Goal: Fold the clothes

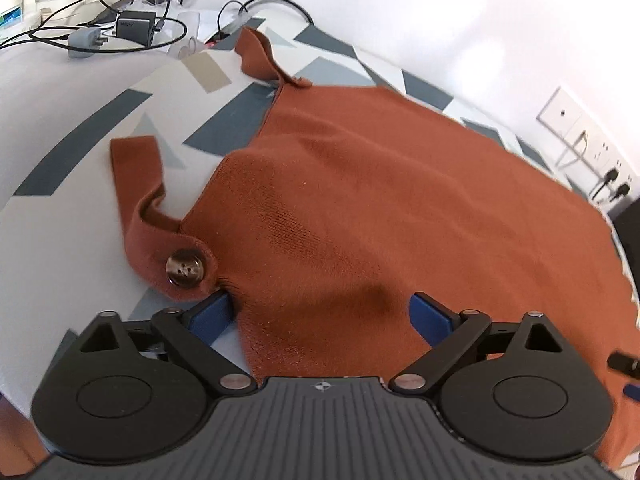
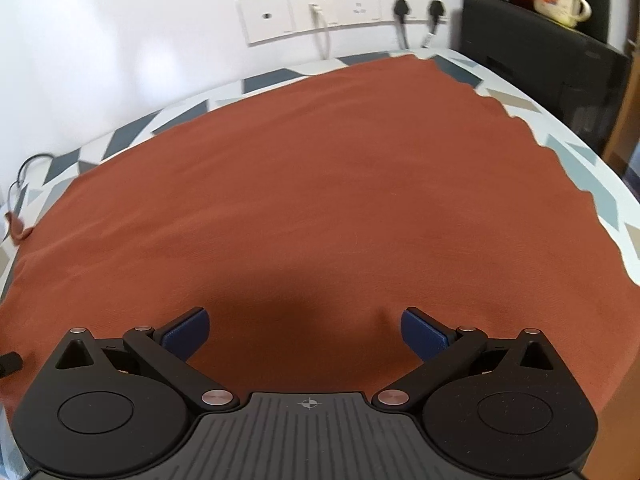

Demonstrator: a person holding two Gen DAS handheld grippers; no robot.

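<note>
While the rust-orange garment lies spread flat across the patterned surface, the left gripper hovers at its near edge, jaws wide apart and holding nothing. A buttoned strap (its brown button facing up) curls at 10 o'clock. The right gripper hangs over the cloth's broad middle, jaws likewise spread and empty; wall sockets sit at 12 o'clock.

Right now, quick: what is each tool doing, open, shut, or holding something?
Left tool: open, holding nothing, over the near edge of the rust garment.
Right tool: open, holding nothing, over the same garment.
</note>
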